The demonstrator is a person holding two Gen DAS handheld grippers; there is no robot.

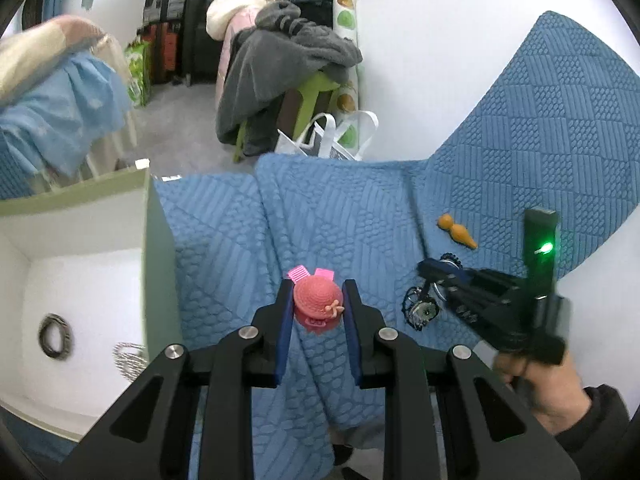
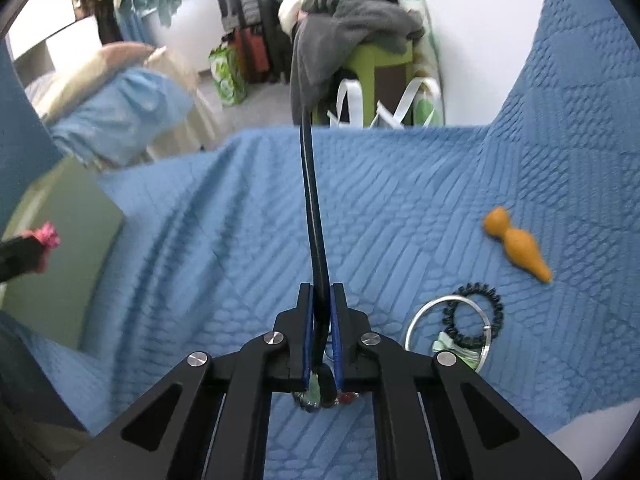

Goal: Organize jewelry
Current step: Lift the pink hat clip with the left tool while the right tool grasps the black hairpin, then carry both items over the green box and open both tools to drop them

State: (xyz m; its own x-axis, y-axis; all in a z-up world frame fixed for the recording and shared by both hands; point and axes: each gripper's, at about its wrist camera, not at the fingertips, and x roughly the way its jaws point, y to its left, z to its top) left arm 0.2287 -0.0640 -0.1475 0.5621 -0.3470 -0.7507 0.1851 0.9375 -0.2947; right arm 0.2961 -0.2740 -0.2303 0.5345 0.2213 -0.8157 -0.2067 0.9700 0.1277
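My left gripper [image 1: 318,294] is shut on a pink hat-shaped hair clip [image 1: 318,300] and holds it above the blue quilt [image 1: 224,240], just right of the white box [image 1: 80,280]. The box holds a dark ring [image 1: 56,335] and a braided silver piece [image 1: 128,356]. My right gripper [image 2: 320,294] is shut on a long thin dark band [image 2: 312,200] that sticks up and forward. A silver bangle [image 2: 448,328], a black beaded bracelet [image 2: 476,312] and an orange gourd charm [image 2: 516,244] lie on the quilt to its right. The right gripper also shows in the left wrist view [image 1: 430,270].
The box has green outer walls [image 1: 158,248] and stands at the left on the quilt. Beyond the bed edge are a green stool with grey clothes [image 1: 280,64], a white bag [image 1: 332,140] and suitcases [image 1: 168,20].
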